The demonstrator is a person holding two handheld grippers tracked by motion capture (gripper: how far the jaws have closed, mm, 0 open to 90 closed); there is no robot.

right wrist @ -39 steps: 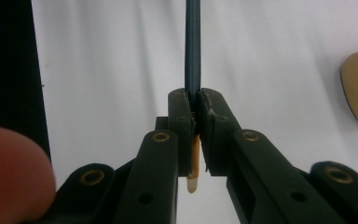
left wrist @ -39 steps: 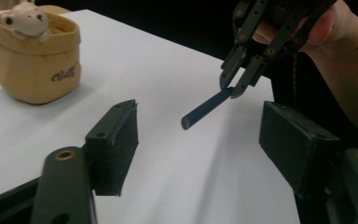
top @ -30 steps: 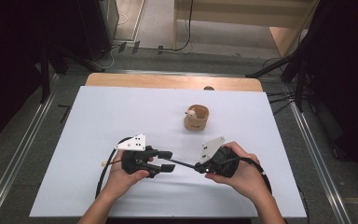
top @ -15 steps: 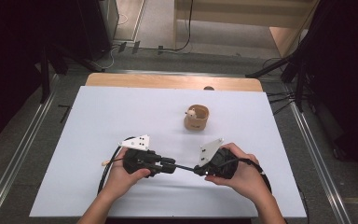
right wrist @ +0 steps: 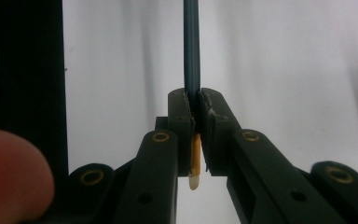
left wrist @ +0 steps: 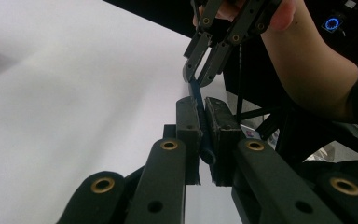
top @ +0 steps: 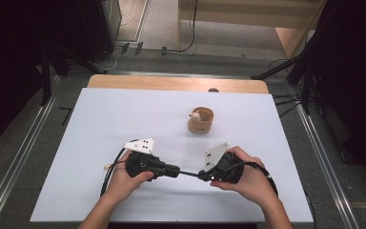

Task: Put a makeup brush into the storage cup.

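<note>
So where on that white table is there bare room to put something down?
Bare: the left half of the white table, and the far strip behind the small wooden cup. Crowded: the near middle, where both tools, left and right, pinch one thin dark stick.

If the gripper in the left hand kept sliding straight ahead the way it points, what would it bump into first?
Most likely the right gripper. The left gripper points along the thin dark stick that both grippers clamp, and the other's jaws sit directly ahead on it.

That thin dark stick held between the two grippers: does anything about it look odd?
Nothing looks broken. The dark stick spans straight between the left gripper and right gripper, both clamped on it, with a pale tip poking out behind the right pads.
</note>
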